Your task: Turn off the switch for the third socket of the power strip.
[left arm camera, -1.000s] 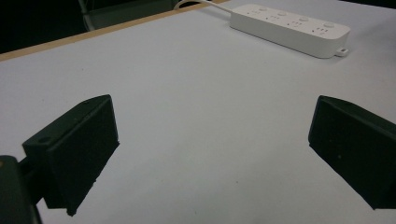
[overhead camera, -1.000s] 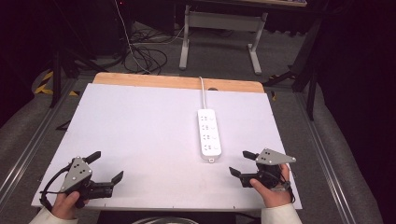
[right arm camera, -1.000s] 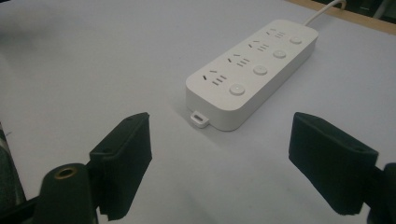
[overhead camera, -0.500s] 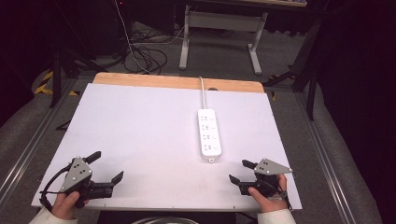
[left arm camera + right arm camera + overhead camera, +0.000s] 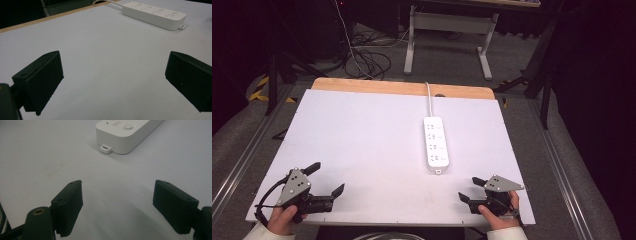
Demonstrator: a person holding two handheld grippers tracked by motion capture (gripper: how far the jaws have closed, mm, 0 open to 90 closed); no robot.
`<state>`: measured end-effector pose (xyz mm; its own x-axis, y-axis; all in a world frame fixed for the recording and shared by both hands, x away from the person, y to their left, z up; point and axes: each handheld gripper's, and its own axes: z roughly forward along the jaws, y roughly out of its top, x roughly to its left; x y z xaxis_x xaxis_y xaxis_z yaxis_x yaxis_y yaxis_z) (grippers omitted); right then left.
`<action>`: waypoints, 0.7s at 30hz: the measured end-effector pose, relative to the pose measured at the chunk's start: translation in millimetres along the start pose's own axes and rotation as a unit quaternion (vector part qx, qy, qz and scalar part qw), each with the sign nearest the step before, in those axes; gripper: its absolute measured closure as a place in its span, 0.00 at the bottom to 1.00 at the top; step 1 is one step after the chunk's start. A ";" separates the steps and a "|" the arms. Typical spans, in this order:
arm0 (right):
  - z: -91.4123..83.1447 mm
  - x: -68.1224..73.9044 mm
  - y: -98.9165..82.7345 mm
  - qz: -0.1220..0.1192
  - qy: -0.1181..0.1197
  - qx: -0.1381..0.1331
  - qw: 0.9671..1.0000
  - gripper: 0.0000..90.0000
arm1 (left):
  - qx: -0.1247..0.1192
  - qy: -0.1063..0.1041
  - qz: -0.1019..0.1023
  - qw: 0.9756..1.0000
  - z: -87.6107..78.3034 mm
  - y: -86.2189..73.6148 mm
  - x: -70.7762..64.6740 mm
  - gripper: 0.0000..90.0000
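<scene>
Both grippers sit low at the near edge of the table (image 5: pixel 362 130), and nothing has been picked up. The left gripper (image 5: pixel 326 178) rests at the near left corner, jaws spread wide with only bare white surface between them. The right gripper (image 5: pixel 472 189) is at the near right, jaws also wide apart and empty.

The strip (image 5: pixel 436 141) lies flat right of centre, its cord (image 5: pixel 429 97) running off the far edge. In the right gripper view the strip (image 5: pixel 126 133) is close ahead and a little to the right, its small end tab (image 5: pixel 106 148) pointing back at the jaws. In the left gripper view the strip (image 5: pixel 153 15) lies well apart, far across the table.

My read: this is the very start. The strip is untouched, no contact made. All the work is still ahead, and the right gripper looks best placed to reach it.
</scene>
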<state>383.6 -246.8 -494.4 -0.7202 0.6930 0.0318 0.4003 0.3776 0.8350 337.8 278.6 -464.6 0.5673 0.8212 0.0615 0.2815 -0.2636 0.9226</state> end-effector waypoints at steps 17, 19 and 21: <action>-1.5 -0.4 3.0 -0.015 -0.013 -0.017 1.000 0.29 | -0.003 0.005 -0.001 1.000 0.7 -0.5 0.3 0.02; -1.0 0.2 2.8 -0.015 -0.016 -0.015 1.000 0.29 | -0.002 0.003 -0.001 1.000 0.7 -0.3 0.7 0.02; 0.3 1.2 2.9 -0.019 -0.025 -0.005 0.999 0.29 | 0.000 0.003 -0.001 1.000 0.7 -0.2 0.8 0.02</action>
<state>384.0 -244.7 -492.1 -0.7049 0.7088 -0.0267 0.3675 0.3971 0.8410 338.8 279.0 -465.0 0.5618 0.8250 0.0616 0.2825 -0.2613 0.9230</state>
